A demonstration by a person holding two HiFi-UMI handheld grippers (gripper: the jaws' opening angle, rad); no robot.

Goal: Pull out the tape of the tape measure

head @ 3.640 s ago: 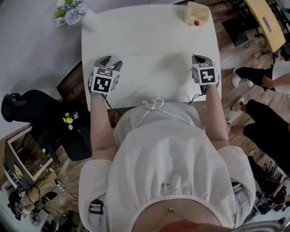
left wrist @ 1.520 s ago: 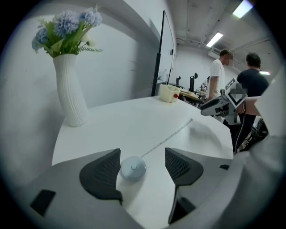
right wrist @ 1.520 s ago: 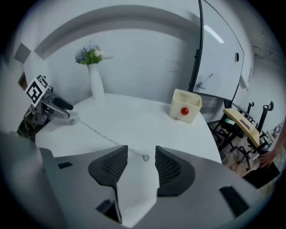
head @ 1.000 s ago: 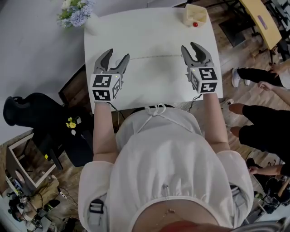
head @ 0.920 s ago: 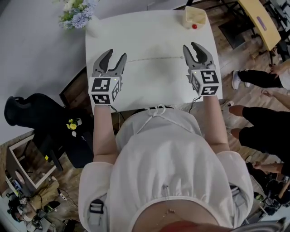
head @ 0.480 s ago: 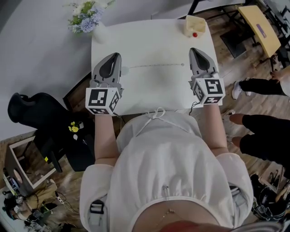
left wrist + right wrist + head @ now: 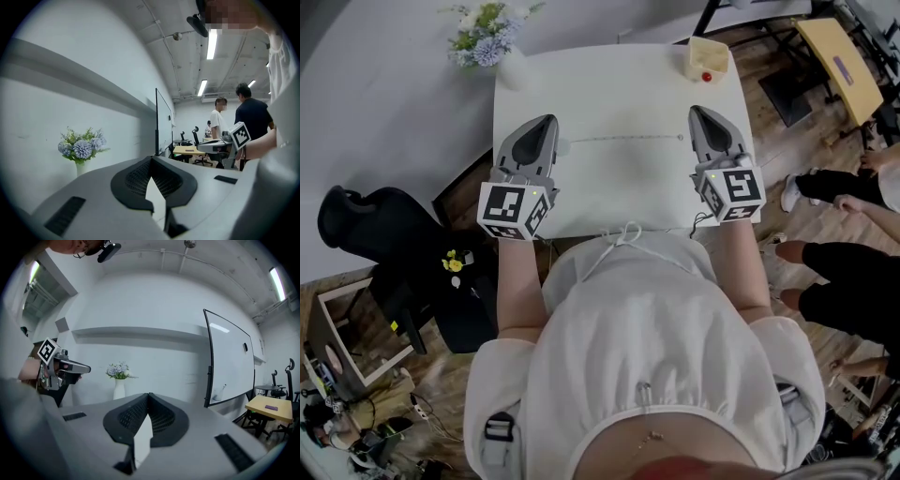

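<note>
The tape (image 7: 623, 139) lies drawn out in a thin line across the white table (image 7: 619, 192). Its small round case (image 7: 563, 146) sits at the left end. My left gripper (image 7: 548, 120) hovers above the table just left of the case. Its jaws have just closed with nothing between them, and they meet at the tip (image 7: 151, 159). My right gripper (image 7: 694, 111) hangs over the tape's right end, also shut and empty, tip (image 7: 149, 394). Each gripper view shows the other gripper across the table: the right one (image 7: 220, 146) and the left one (image 7: 61, 367).
A vase of flowers (image 7: 492, 42) stands at the table's far left corner, and a yellow box (image 7: 708, 54) with a red thing at the far right. A black chair (image 7: 356, 216) is at the left. People stand on the floor at the right (image 7: 853, 253). A whiteboard (image 7: 229, 366) stands beyond.
Both grippers were open low over the tape's ends a second ago. Both have since shut on nothing and risen above the table. The tape lies as before.
</note>
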